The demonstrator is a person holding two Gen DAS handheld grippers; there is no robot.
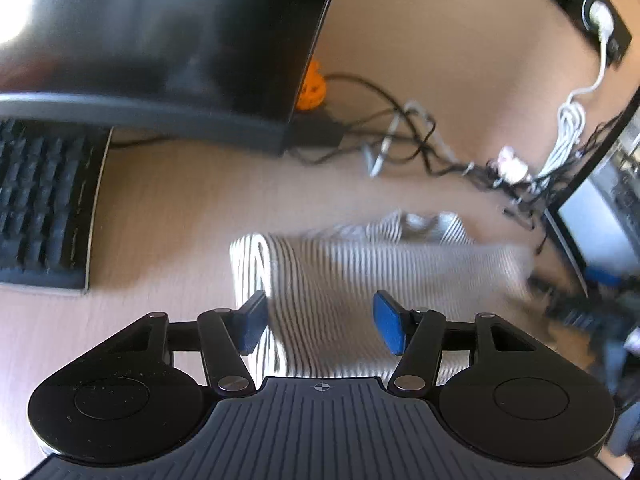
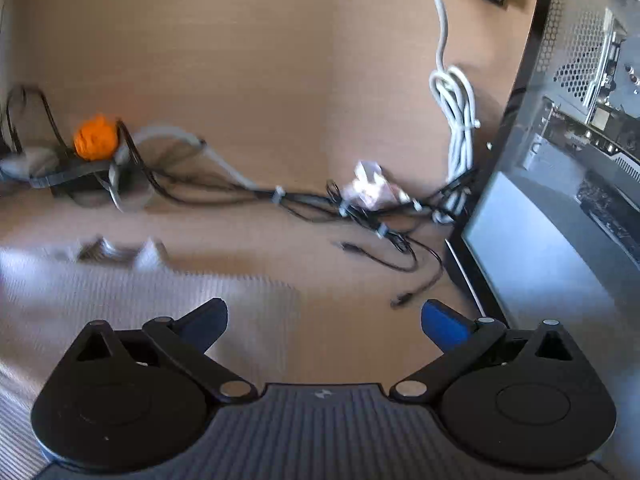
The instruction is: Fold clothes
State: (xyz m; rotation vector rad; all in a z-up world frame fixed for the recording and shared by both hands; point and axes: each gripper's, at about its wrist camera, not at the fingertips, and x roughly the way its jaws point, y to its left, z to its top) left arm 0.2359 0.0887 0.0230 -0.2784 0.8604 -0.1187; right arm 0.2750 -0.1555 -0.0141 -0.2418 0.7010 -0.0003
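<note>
A grey-and-white striped garment (image 1: 352, 272) lies bunched and partly folded on the wooden desk, blurred by motion. My left gripper (image 1: 320, 326) is open just above its near part, one blue pad (image 1: 252, 324) at the cloth's left fold and the other (image 1: 388, 328) over its middle. In the right wrist view the garment (image 2: 140, 300) fills the lower left. My right gripper (image 2: 326, 320) is open wide at the cloth's right edge, its left finger (image 2: 208, 320) over the fabric and its right finger (image 2: 444, 322) over bare desk. Nothing is pinched in either gripper.
A black monitor (image 1: 160, 40) and keyboard (image 1: 40, 200) stand at the left. An orange object (image 2: 96, 138) and tangled black cables (image 2: 360, 208) lie behind the garment, with a coiled white cable (image 2: 456, 120). A computer case (image 2: 580, 160) walls the right side.
</note>
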